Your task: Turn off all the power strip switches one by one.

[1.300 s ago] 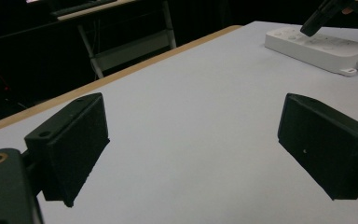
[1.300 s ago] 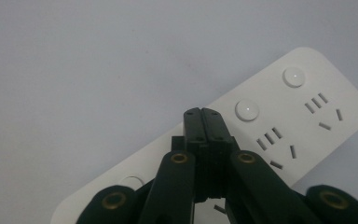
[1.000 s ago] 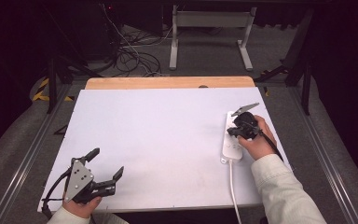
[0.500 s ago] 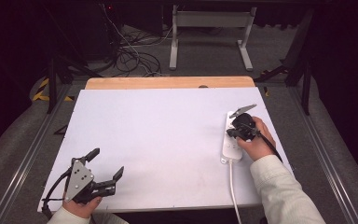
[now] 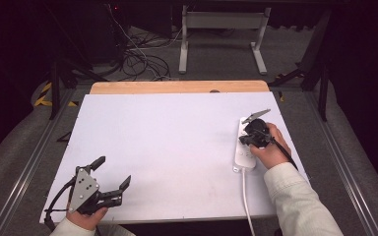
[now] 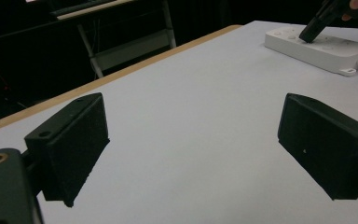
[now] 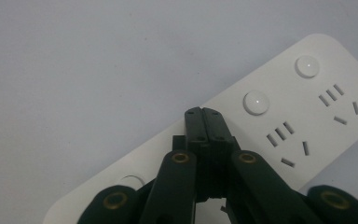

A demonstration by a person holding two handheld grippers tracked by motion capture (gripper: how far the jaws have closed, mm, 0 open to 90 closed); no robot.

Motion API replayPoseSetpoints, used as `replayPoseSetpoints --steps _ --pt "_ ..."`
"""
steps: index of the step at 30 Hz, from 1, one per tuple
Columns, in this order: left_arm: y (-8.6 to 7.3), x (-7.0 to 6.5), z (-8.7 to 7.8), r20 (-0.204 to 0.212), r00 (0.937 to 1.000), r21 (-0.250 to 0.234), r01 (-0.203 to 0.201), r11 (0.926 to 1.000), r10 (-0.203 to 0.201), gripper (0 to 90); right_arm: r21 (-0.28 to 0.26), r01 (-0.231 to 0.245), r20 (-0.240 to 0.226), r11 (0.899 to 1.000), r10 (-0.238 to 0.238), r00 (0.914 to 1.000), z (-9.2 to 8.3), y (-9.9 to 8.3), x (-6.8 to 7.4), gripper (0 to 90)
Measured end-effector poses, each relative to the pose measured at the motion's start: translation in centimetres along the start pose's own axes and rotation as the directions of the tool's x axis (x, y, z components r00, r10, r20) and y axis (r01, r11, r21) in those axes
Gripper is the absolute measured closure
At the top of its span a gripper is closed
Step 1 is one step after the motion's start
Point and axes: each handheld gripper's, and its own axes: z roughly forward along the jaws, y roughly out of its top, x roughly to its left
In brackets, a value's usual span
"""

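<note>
While the left hand-held gripper rests near the front left corner of the white table, its two black jaws stand wide apart with nothing between them. Over on the right side of the table lies a white power strip, with its white cord running off the front edge. The right hand-held gripper has its jaws pressed tight together, holding nothing. Its tip points down onto the top of the power strip, between two round white buttons.
</note>
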Motion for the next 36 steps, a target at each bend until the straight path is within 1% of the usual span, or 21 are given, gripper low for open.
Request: replayPoseSetpoints --steps 4,9,12,14,15,16,17,18,19,20,21,23,25,29,34,36 --pt "0.0 0.0 0.0 0.002 1.0 -0.002 0.005 1.0 -0.005 9.1 0.017 -0.004 0.008 1.0 0.004 1.0 0.0 0.2 0.1 90.0" --pt "0.0 0.0 0.0 0.002 1.0 -0.005 0.003 1.0 -0.003 9.1 0.022 -0.009 0.005 1.0 0.009 0.9999 0.1 0.3 0.1 90.0" --pt "0.0 0.0 0.0 0.002 1.0 -0.005 0.003 1.0 -0.003 9.1 0.032 0.001 0.019 0.999 -0.001 0.9998 0.1 0.3 0.3 90.0" --pt "0.0 0.0 -0.1 0.002 1.0 -0.004 0.003 1.0 -0.003 9.1 0.031 0.0 0.029 1.0 -0.001 0.9996 0.1 0.4 0.4 90.0" --pt "0.0 0.0 -0.1 0.002 1.0 -0.004 0.001 1.0 -0.001 9.1 0.027 0.009 0.033 1.0 -0.01 0.9994 0.1 0.4 0.5 90.0" --pt "0.0 0.0 -0.1 0.002 1.0 -0.004 0.0 1.0 0.0 9.1 -0.005 0.024 0.039 1.0 -0.024 0.9989 -0.3 0.4 0.4 90.0" --pt "0.0 0.1 -0.1 -0.001 1.0 -0.003 -0.006 1.0 0.006 9.1 -0.023 0.022 0.039 0.999 -0.021 0.999 -0.6 0.4 0.4 90.0" --pt "0.0 0.1 -0.1 0.001 1.0 -0.003 0.0 1.0 0.0 9.1 -0.075 0.009 0.022 0.997 -0.007 0.9997 -1.1 0.4 0.3 90.0" --pt "0.0 0.1 0.0 0.001 1.0 -0.001 0.007 1.0 -0.007 9.1 -0.122 -0.008 0.01 0.993 0.009 0.9999 -1.6 0.4 0.3 90.0" --pt "0.0 0.2 0.1 -0.001 1.0 -0.002 0.002 1.0 -0.002 9.1 -0.158 -0.021 -0.003 0.987 0.021 0.9998 -2.1 0.5 0.2 90.0" --pt "0.0 0.1 0.1 0.001 1.0 -0.002 0.007 1.0 -0.007 9.1 -0.174 -0.028 -0.012 0.984 0.027 0.9996 -2.5 0.6 0.2 90.0" --pt "0.0 0.1 0.1 0.003 1.0 0.002 0.002 1.0 -0.002 9.1 -0.167 -0.013 -0.001 0.986 0.013 0.9999 -2.8 0.8 0.3 90.0" --pt "0.0 0.0 0.0 -0.001 1.0 -0.003 0.003 1.0 -0.003 9.1 -0.168 -0.008 0.001 0.986 0.008 1.0 -2.8 0.8 0.3 90.0" --pt "0.0 0.0 0.0 -0.002 1.0 0.0 0.0 1.0 0.0 9.1 -0.177 -0.02 -0.002 0.984 0.019 0.9998 -2.8 0.8 0.1 90.0" --pt "0.0 0.1 0.1 -0.001 1.0 -0.001 0.002 1.0 -0.002 9.1 -0.187 -0.043 0.004 0.981 0.044 0.999 -2.7 0.9 -0.4 90.0" --pt "-0.1 0.1 0.1 0.0 1.0 0.002 0.005 1.0 -0.005 9.1 -0.18 -0.049 0.007 0.982 0.051 0.9987 -2.6 0.9 -0.7 90.0"
